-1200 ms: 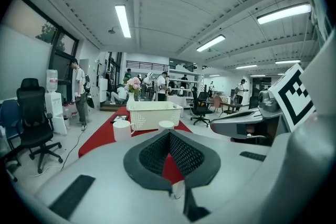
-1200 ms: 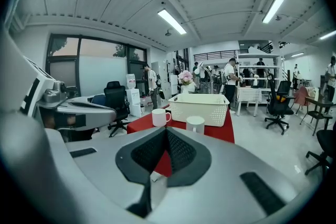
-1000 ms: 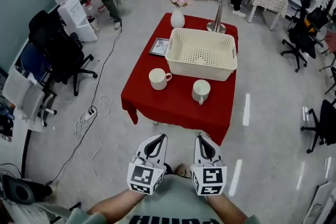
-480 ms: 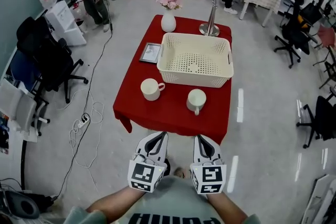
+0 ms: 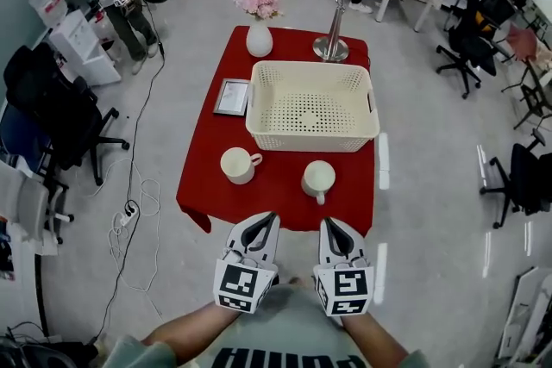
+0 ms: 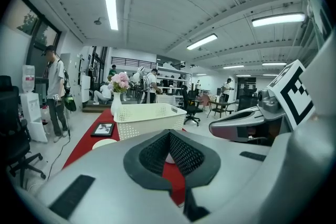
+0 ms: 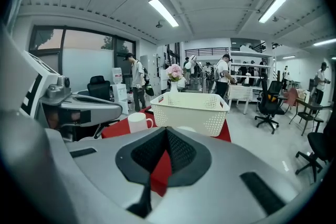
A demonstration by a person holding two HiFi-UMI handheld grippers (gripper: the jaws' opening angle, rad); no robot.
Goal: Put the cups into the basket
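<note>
Compared with a second earlier, the table (image 5: 200,185) with its red cloth (image 5: 280,204) sat lower and nearer in the head view, so its near edge lay just beyond the tips of both grippers instead of well ahead of them. The things on it kept their places relative to one another. There were two grippers, held side by side and low in the view. The left gripper (image 5: 267,221) had its jaws closed together with nothing between them, and the right gripper (image 5: 330,225) was closed the same way and equally empty. There were two cups, both white, upright and standing on the cloth outside the basket. The left cup (image 5: 236,165) stood near the basket's front left corner with its handle pointing right. The right cup (image 5: 318,179) stood in front of the basket's right half, with its handle toward the near edge. Neither cup touched a gripper. There was one basket (image 5: 312,134), cream and perforated, with nothing in it, in the middle of the table behind the cups. Behind and beside it stood one white vase (image 5: 259,40) of pink flowers, one picture frame (image 5: 231,97) lying flat to the basket's left, and one metal lamp (image 5: 331,48) at the far right corner.
</note>
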